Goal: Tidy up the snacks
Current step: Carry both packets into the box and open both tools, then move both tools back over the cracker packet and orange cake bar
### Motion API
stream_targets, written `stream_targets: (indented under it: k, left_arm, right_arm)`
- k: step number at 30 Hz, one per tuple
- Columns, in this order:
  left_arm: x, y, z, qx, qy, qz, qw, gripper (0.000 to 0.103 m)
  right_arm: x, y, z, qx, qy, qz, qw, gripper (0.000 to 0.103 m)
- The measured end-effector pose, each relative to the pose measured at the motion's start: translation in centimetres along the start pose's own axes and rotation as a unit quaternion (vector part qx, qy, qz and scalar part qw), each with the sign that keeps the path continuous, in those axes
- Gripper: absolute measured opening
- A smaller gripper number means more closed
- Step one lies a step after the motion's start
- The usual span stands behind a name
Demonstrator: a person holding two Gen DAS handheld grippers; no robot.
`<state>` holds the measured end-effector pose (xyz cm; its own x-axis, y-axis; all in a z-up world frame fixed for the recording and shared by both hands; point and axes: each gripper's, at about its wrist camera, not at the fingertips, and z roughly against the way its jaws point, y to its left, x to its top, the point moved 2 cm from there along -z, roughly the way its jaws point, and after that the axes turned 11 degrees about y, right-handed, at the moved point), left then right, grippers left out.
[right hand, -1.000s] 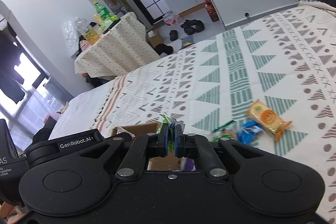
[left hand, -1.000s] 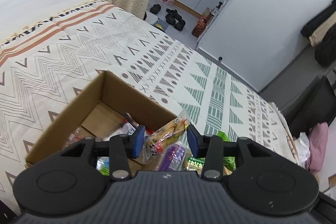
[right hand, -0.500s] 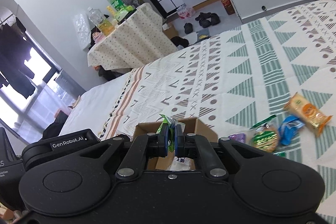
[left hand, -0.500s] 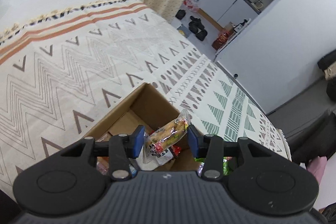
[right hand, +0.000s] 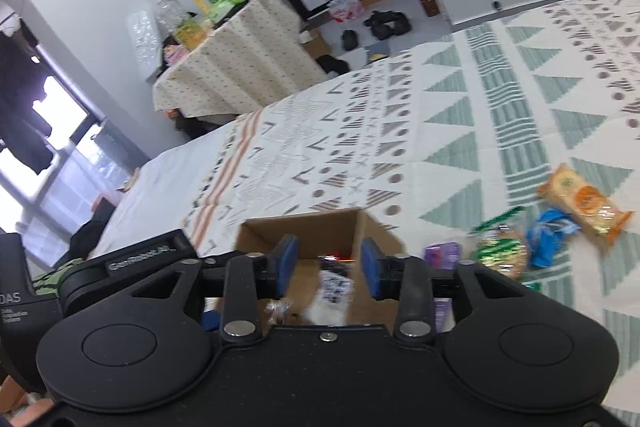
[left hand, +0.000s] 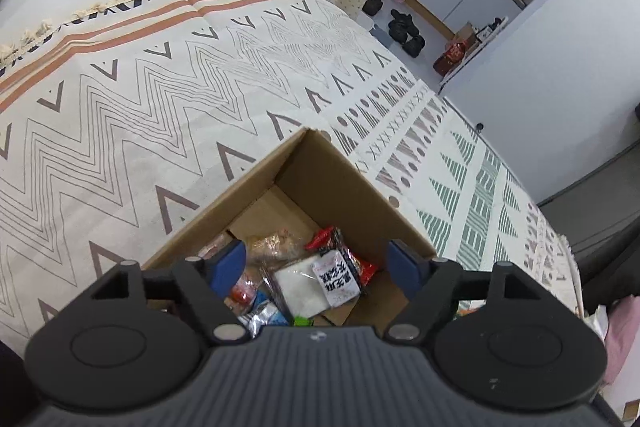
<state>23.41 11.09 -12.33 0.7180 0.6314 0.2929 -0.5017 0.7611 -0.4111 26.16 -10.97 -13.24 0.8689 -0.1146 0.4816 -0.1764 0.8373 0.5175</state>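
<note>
Your left gripper [left hand: 320,265] sits right over the cardboard box [left hand: 340,183], jaws just swung wide apart with nothing between them; crinkly snack packets [left hand: 334,277] lie below inside. Your right gripper [right hand: 328,263] has just been opening too, also over the box [right hand: 320,227], nothing pinched as far as the blur lets me see. Only the right view shows loose snacks on the patterned bedspread [right hand: 460,131]: an orange pack [right hand: 584,203], a blue wrapper [right hand: 550,233], a green bag [right hand: 502,249]

Matt brown cardboard box [left hand: 328,171] holds glossy plastic snack wrappers [left hand: 336,277] on a bed's woven cloth bedspread [left hand: 160,95]; near, matt black plastic left gripper [left hand: 316,263].
</note>
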Motion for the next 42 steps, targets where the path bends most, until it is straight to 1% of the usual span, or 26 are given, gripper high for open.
stream_targets:
  k: [1, 2, 4, 7, 8, 12, 14, 19, 25, 34, 36, 42]
  left_arm:
    - [-0.2, -0.2, 0.0, 0.002, 0.002, -0.004, 1.0, 0.078]
    - [-0.4, -0.4, -0.1, 0.004, 0.004, -0.009, 0.9999, 0.079]
    - [-0.8, -1.0, -0.2, 0.009, 0.005, -0.019, 0.9998, 0.083]
    - [-1.6, -1.9, -0.2, 0.017, 0.003, -0.04, 0.9991, 0.084]
    - [-1.9, -2.2, -0.3, 0.02, 0.004, -0.045, 0.9988, 0.085]
    - [-3.4, -3.5, -0.9, 0.029, 0.013, -0.067, 0.9972, 0.085]
    - [-4.2, -4.1, -1.0, 0.033, 0.015, -0.081, 0.9961, 0.085]
    - [-5.6, -5.6, -0.8, 0.037, 0.002, -0.109, 0.9933, 0.085]
    - [-6.6, -6.9, -1.1, 0.035, 0.004, -0.137, 0.99, 0.085]
    - [-8.1, -9.0, -0.5, 0.027, -0.015, -0.184, 0.9824, 0.085]
    - [-8.3, -9.5, -0.7, 0.026, -0.012, -0.188, 0.9818, 0.085]
    - [-9.3, -11.5, -1.7, 0.036, 0.0, -0.216, 0.9757, 0.084]
  right_arm:
    - [-0.2, -0.4, 0.4, -0.009, -0.003, -0.003, 1.0, 0.049]
    - [-0.2, -0.9, 0.7, -0.017, -0.005, -0.005, 1.0, 0.051]
    - [-0.7, -1.8, 1.3, -0.027, -0.005, -0.011, 1.0, 0.051]
    - [-1.3, -3.0, 2.3, -0.041, -0.002, -0.016, 0.999, 0.055]
    - [-1.5, -3.3, 2.6, -0.046, -0.003, -0.016, 0.999, 0.058]
    - [-2.1, -4.5, 4.1, -0.059, -0.006, -0.02, 0.998, 0.063]
    - [-2.3, -5.2, 4.8, -0.066, -0.008, -0.024, 0.997, 0.068]
    - [-2.6, -7.0, 6.6, -0.078, -0.022, -0.035, 0.996, 0.075]
    - [-3.1, -8.9, 8.3, -0.09, -0.032, -0.043, 0.994, 0.076]
    - [-3.7, -11.7, 9.5, -0.097, -0.033, -0.05, 0.993, 0.079]
    - [-3.9, -12.3, 9.6, -0.096, -0.033, -0.05, 0.994, 0.079]
    - [-4.0, -14.5, 9.0, -0.088, -0.039, -0.046, 0.994, 0.079]
